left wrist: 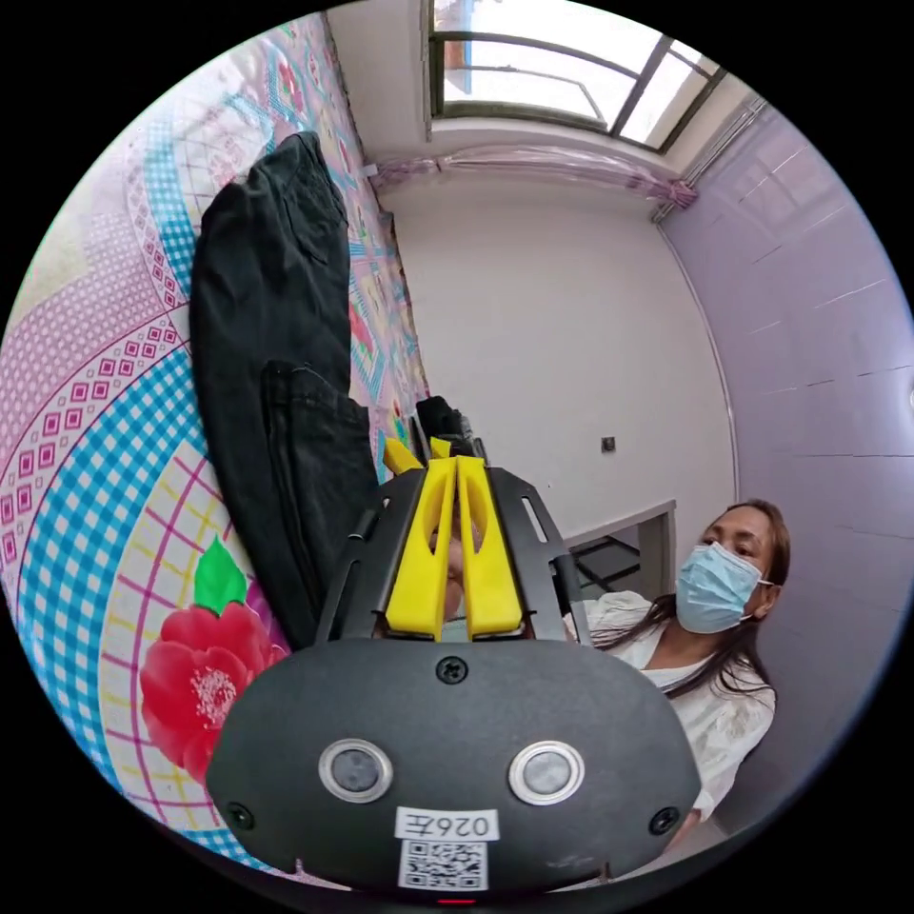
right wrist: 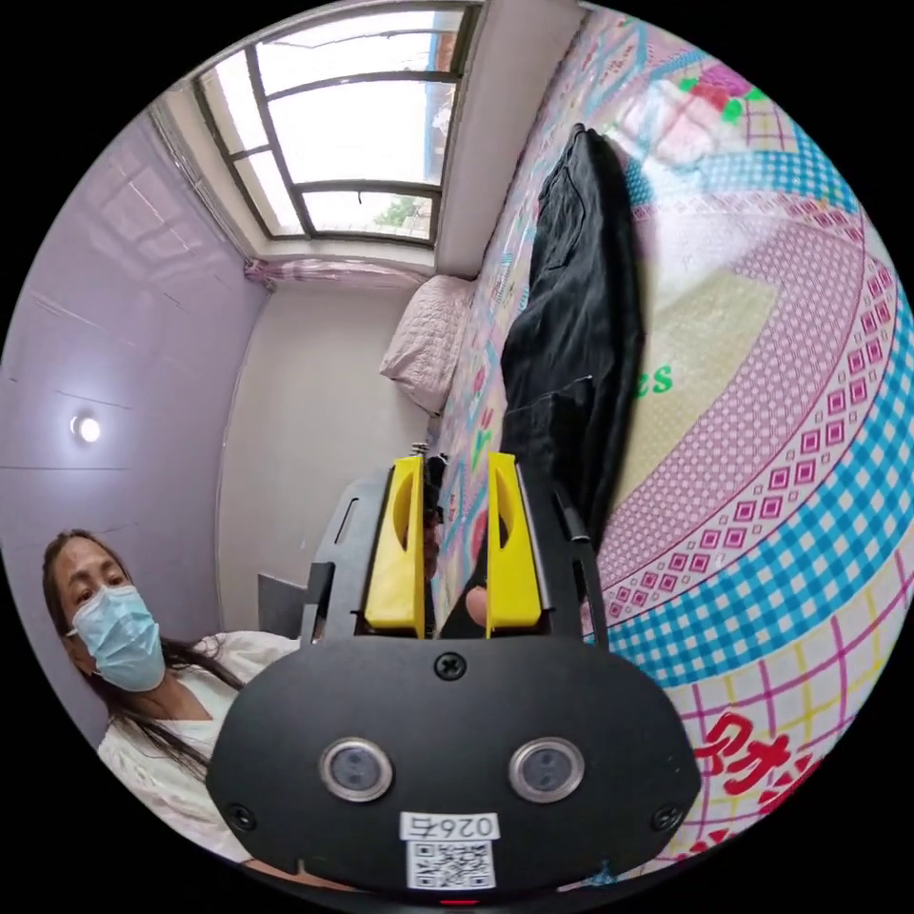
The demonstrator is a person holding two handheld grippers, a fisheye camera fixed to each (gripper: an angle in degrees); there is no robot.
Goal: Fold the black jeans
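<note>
Lying stretched out on the patterned bedspread point(left wrist: 105, 457), the black jeans point(left wrist: 276, 381) are running lengthwise away from both tools, one end near them and the other end far up the bed toward the window wall. One leg end is already doubled back over the trousers, its hem sitting as a raised edge partway along.

Starting on the left: the left tool point(left wrist: 455, 466) is hovering off the bed with its yellow jaws pressed together and nothing showing between them, so it is clenched on air. In the left gripper view the jeans are sitting just to the left of the jaw tips, the near end closest. The other tool's yellow tips are peeking out just beyond.

Moving right: the right tool point(right wrist: 455, 462) is holding its jaws parted, released, with empty space between them. In the right gripper view the jeans point(right wrist: 571, 324) are rising just right of the jaw tips, long axis pointing straight away, a pink pillow point(right wrist: 428, 343) lying at the far end of the bed.

Judging the coming move, both tools are facing the near end of the jeans; neither looks clearly nearer. The next fold would probably carry that near end along the long axis, and the left tool would need opening first.
</note>
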